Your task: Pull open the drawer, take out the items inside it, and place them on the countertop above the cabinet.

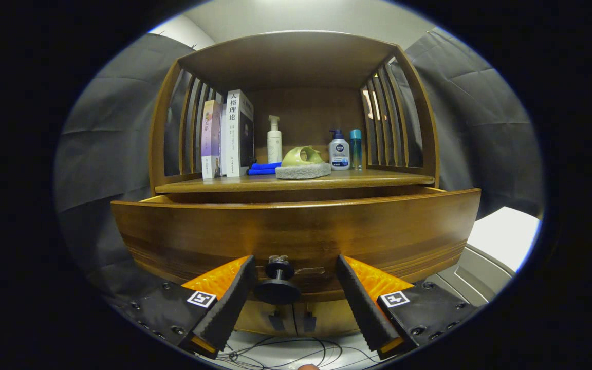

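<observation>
**Drawer partly out, knob between open jaws**

Gripper: jaws spread wide, holding nothing. The dark round knob of the drawer sits between the fingers, nearer one of them, touching neither. Thin cables lie below, on a pale surface.

Drawer: wooden front pulled forward of the cabinet — interior hidden behind the front panel, contents cannot be told.

Desk above the drawer, near to far: a grey sponge with a green scoop-shaped object on it; a folded blue cloth beside it; two upright books, spines in Chinese characters too small to read reliably. Farther back — a white pump bottle, a pump bottle with a dark blue label, brand not legible, and a slim teal-capped bottle just beside it.
</observation>
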{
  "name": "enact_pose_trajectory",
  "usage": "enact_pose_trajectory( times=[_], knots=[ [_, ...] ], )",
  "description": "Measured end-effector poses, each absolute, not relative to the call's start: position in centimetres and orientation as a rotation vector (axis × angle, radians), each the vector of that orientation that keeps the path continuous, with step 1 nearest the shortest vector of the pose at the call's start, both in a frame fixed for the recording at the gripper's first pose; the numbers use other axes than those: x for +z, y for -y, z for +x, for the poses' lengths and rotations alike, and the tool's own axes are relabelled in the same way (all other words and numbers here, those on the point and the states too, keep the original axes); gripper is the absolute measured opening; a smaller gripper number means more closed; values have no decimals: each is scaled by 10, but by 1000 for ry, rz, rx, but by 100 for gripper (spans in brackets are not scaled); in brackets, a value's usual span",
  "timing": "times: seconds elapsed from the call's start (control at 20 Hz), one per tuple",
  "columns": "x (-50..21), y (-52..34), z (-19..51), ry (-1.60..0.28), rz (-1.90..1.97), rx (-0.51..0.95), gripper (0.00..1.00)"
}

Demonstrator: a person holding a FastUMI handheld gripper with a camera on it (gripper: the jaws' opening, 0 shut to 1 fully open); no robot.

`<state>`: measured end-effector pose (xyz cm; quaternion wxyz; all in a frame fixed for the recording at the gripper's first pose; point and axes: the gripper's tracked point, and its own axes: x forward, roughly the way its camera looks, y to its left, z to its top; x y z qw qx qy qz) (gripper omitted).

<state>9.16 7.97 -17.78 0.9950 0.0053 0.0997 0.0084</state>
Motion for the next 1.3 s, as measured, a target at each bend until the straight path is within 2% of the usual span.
enact_pose_trajectory(
  times=[1.3],
  knots=[
    [-180,-83,182,-184,-14,5,100]
  ],
)
